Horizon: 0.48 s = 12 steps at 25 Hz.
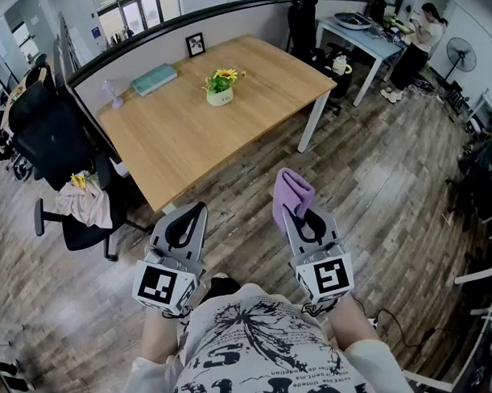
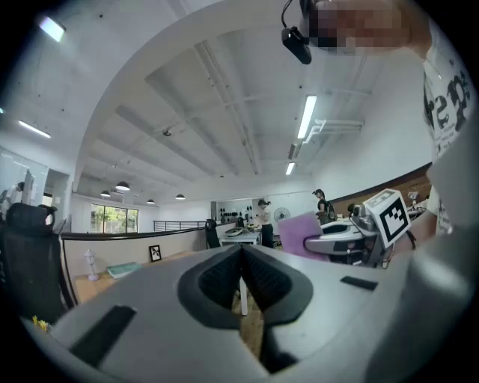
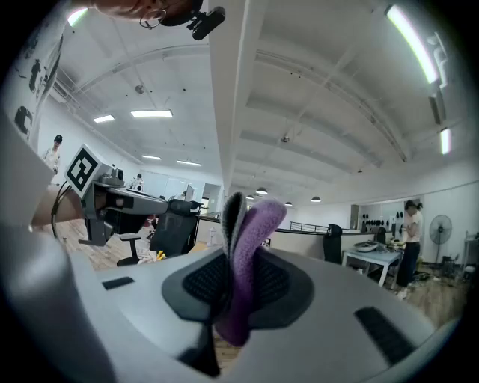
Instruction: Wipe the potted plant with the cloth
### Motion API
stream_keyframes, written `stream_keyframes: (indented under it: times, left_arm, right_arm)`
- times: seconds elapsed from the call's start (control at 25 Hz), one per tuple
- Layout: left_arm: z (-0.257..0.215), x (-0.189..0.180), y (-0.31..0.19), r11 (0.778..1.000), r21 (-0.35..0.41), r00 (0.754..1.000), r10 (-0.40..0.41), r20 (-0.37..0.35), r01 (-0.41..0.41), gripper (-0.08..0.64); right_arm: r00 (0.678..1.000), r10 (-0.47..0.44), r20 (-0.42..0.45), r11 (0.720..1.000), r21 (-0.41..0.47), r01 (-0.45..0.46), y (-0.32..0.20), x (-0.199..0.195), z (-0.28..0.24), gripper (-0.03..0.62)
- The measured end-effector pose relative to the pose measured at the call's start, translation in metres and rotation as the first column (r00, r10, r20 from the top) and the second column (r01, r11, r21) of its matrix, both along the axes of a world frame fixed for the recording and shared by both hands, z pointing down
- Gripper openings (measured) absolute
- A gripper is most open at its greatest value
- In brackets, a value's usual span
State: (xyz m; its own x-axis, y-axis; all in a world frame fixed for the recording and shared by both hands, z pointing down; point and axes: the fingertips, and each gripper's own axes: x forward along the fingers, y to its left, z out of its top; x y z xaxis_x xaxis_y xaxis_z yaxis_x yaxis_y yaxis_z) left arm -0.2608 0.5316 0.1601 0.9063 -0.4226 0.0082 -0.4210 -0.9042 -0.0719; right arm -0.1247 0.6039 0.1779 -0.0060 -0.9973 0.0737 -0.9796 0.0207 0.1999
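Sticking out past the tips of the right gripper point(image 1: 301, 220), a folded, fuzzy purple cloth point(image 1: 292, 195) is clamped between its jaws, long axis toward 12 o'clock. The left gripper point(image 1: 195, 211) is closed on nothing. The plant point(image 1: 220, 85), yellow flowers in a pale round pot, stands at 11 o'clock on a light wooden table point(image 1: 183, 149), well apart from both. Grey-brown plank floor point(image 1: 375, 180), open office.

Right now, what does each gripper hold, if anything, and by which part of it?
The right gripper is shut on the purple cloth, pinching its folded lower part; the rest bunches beyond the jaws. The left gripper is shut, empty.
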Motion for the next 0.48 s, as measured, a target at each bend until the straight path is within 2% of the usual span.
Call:
stream_keyframes:
  times: [0.48]
  left_arm:
    - [0.005,0.021,-0.004,1.000,-0.029,1.000,0.001,0.006,-0.001,0.003]
  right_arm:
    - [1.000,0.007,0.020,1.000,-0.007,-0.007,0.001,0.024,0.008,0.069]
